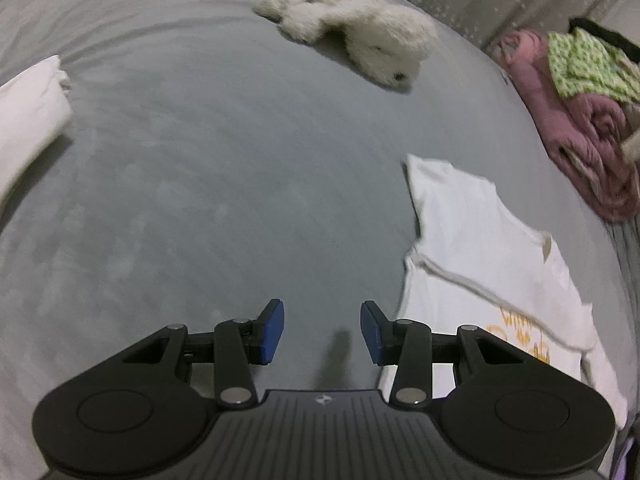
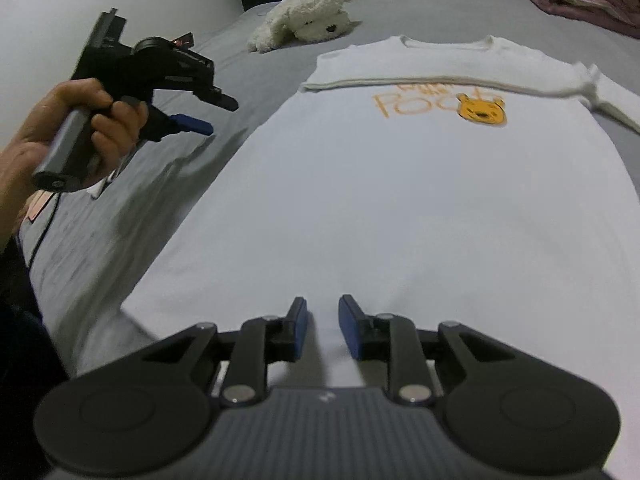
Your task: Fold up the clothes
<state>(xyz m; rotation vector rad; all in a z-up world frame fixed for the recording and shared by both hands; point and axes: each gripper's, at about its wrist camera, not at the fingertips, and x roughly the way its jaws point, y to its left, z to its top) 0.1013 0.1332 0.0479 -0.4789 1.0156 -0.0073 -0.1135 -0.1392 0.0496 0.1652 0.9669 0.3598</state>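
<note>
Ahead of our right gripper (image 2: 323, 328) a white t-shirt (image 2: 400, 200) lies spread on the grey bed (image 2: 120, 240), print side up. One sleeve seems turned in across the chest, its hem crossing just above the print; the other sleeve sticks out to the far right. So we judge one sleeve fold made, with the rest of the shirt flat and open. The right gripper hovers at the near hem, slightly open, holding nothing. Our left gripper (image 1: 322, 332) stands wide and empty over bare bed, the shirt to its right. A stuffed dog (image 1: 352, 36) lies beyond.
</note>
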